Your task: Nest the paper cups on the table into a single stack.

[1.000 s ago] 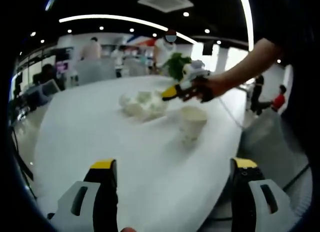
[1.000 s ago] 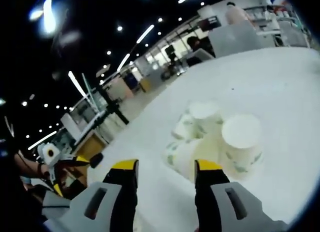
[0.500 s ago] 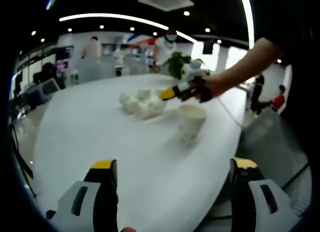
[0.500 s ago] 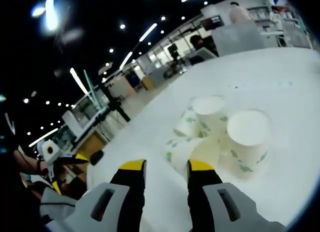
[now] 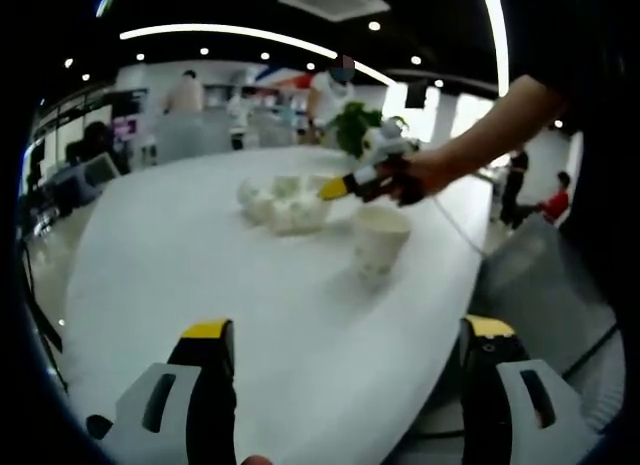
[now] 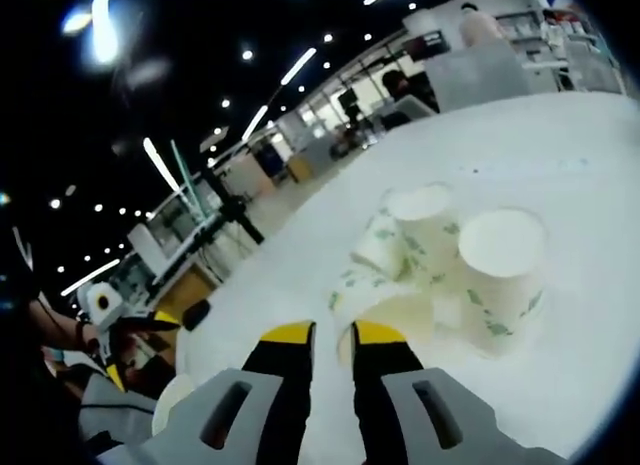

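Right gripper (image 6: 331,335) nearly closed at cup cluster (image 6: 440,260), mid-tabletop; left gripper (image 5: 345,335) wide open; lone cup (image 5: 380,243) near edge.

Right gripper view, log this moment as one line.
right gripper: jaws nearly shut at cup cluster | left gripper: open, idle | lone cup: upright

Bright, even indoor light from ceiling strips (image 5: 230,33) and spot lamps; white worktop (image 5: 200,265) is nearly blown out, shadows faint and soft. Heavy fisheye bending at edges. Both views soft, paper cups (image 6: 440,255) slightly smeared, background people out of focus.
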Demonstrator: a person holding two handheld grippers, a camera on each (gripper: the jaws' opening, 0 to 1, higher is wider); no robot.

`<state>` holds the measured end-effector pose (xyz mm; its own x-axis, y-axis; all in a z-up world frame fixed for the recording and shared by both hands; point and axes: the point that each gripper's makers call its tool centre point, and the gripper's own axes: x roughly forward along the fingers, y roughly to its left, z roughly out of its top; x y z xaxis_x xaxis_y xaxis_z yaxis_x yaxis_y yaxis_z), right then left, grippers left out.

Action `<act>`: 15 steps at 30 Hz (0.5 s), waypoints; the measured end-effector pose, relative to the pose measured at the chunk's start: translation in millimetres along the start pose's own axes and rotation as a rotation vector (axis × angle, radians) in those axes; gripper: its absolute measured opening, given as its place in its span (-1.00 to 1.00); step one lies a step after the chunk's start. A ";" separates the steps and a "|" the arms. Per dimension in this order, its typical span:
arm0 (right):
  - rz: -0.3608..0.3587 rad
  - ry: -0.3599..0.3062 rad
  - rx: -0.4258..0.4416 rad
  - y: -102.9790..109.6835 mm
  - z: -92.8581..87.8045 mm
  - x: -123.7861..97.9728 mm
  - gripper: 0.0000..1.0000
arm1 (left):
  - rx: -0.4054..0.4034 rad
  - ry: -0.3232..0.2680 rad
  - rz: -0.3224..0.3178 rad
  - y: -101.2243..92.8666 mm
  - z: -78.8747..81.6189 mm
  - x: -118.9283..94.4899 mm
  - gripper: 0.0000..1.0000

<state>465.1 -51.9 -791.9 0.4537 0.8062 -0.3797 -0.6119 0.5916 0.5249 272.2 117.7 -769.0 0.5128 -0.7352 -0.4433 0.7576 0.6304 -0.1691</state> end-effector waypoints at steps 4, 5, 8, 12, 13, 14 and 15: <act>0.007 0.005 -0.007 1.4 -1.1 2.1 -0.87 | -0.001 -0.001 0.003 1.8 -1.1 -2.1 0.83; 0.008 0.005 -0.007 1.6 -1.2 2.3 -0.89 | -0.001 0.002 0.003 1.4 -1.7 -2.2 0.83; 0.008 0.009 -0.002 1.7 -3.1 2.5 -0.93 | -0.002 0.001 0.004 0.5 -2.4 -2.5 0.83; 0.012 0.006 0.001 0.9 -3.5 2.9 -0.97 | -0.007 0.001 0.006 -0.4 -3.2 -2.3 0.83; 0.014 0.010 -0.003 0.7 -4.3 2.9 -0.98 | -0.007 0.001 0.004 -1.1 -3.3 -2.1 0.83; 0.014 0.012 -0.006 0.0 -4.7 3.1 -0.99 | -0.006 0.001 0.003 -1.7 -3.4 -1.9 0.83; 0.015 0.012 -0.005 -0.3 -5.0 3.2 -0.99 | -0.006 0.002 0.003 -2.2 -3.8 -1.9 0.83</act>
<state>463.6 -49.5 -797.0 0.4366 0.8152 -0.3805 -0.6221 0.5791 0.5269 268.1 118.6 -771.1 0.5143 -0.7326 -0.4459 0.7535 0.6343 -0.1729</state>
